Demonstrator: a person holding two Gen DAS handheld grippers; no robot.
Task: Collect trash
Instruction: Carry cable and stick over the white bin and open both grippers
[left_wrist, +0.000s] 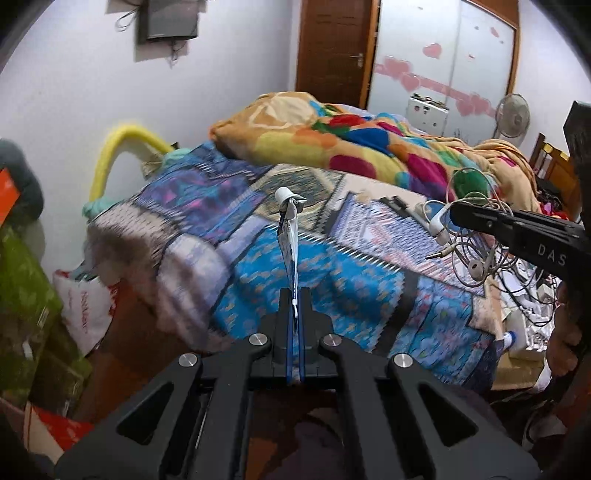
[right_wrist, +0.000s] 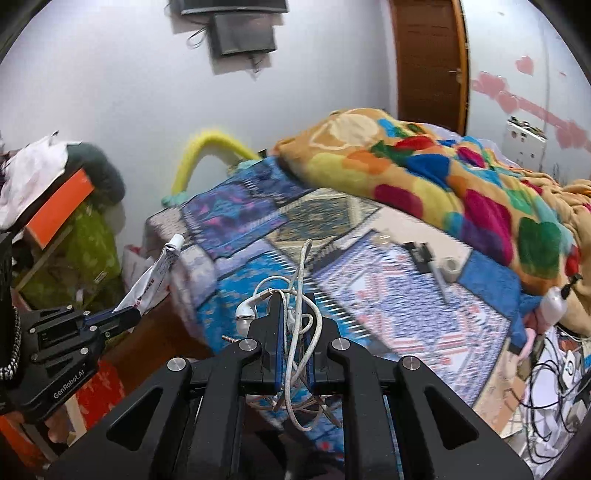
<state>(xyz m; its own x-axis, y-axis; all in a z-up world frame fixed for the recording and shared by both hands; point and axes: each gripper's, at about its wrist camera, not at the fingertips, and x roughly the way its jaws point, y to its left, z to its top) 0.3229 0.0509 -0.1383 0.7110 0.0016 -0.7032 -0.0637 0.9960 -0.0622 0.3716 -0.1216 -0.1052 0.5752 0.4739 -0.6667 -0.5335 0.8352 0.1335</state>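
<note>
Gripping a flattened tube (left_wrist: 290, 236) with a white cap, the left hand-held gripper (left_wrist: 294, 306) holds it upright above a bed (left_wrist: 332, 280) with a patterned cover. To its right, the right hand-held gripper (right_wrist: 295, 314) is clamped on tangled white earphones (right_wrist: 295, 332), also above the bed. A colourful blanket (left_wrist: 351, 144) lies behind.

a bed (left_wrist: 303, 266) under a patchwork cover bears a crumpled colourful blanket (left_wrist: 343, 144) and a dark small object (right_wrist: 421, 254).
</note>
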